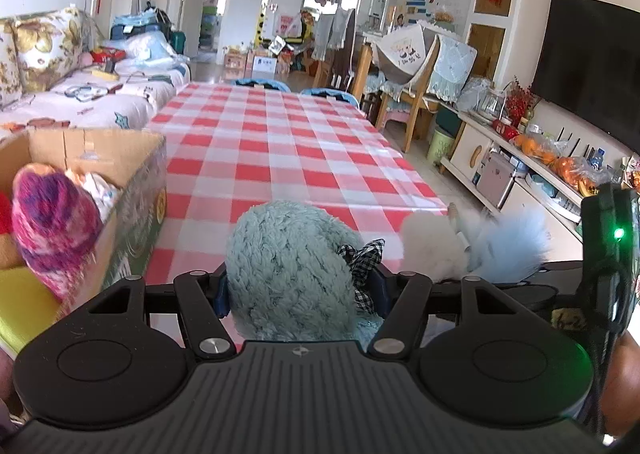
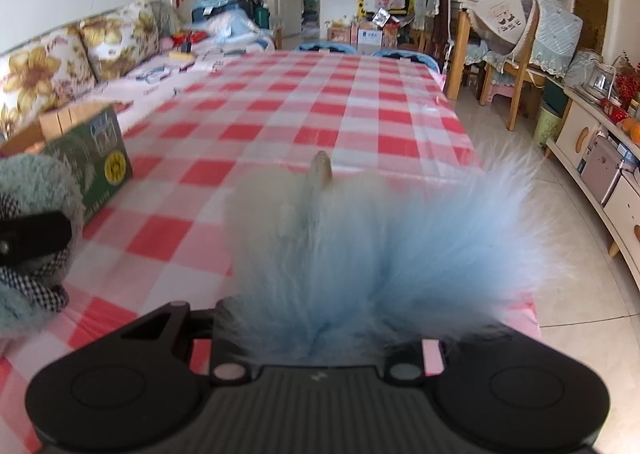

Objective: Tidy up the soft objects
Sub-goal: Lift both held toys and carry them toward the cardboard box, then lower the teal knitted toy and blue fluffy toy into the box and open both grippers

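My left gripper (image 1: 301, 290) is shut on a teal fuzzy plush toy (image 1: 288, 262) with a black-and-white checked bow (image 1: 362, 266); its blue pads press both sides. An open cardboard box (image 1: 132, 189) stands just left of it, holding a pink-purple knitted item (image 1: 52, 221) and other soft things. In the right wrist view my right gripper (image 2: 320, 326) is shut on a fluffy white and pale-blue toy (image 2: 360, 246). The fur hides its fingers. That toy (image 1: 472, 246) sits to the right of the plush, near the table's right edge. The teal plush (image 2: 36, 181) shows at far left.
The red-and-white checked table (image 1: 280, 141) stretches far ahead. A floral sofa (image 1: 80, 93) runs along its left side, and two blue chair backs (image 1: 262, 82) stand at its far end. Tiled floor, wooden chairs (image 1: 408, 93) and a TV cabinet (image 1: 520, 173) lie to the right.
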The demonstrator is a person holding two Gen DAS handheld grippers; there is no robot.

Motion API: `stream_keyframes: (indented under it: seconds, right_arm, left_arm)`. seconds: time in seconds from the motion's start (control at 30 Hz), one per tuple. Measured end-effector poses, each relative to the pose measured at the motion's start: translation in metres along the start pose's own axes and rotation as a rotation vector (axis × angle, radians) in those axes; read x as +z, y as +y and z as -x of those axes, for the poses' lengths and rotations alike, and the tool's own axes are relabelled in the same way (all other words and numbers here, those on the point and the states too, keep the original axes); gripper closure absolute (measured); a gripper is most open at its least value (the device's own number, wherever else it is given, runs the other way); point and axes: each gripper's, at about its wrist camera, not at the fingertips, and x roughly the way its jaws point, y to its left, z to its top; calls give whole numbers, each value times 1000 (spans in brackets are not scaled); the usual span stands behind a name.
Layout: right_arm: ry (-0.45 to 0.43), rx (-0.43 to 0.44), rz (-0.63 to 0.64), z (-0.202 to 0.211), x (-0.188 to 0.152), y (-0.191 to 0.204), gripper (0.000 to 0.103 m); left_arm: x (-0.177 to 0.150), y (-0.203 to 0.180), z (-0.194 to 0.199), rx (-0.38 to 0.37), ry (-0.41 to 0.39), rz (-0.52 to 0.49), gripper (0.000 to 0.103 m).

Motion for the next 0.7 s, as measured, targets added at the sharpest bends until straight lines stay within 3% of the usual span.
stream_keyframes:
  seconds: [0.33,0.7]
  right_arm:
    - [-83,43,-44,22,17,8,69]
    - [-187,129,-44,49,36,34,69]
  left_arm:
    - [9,6,19,-6,-67,-43,26]
    - [27,32,40,13,-149,16,26]
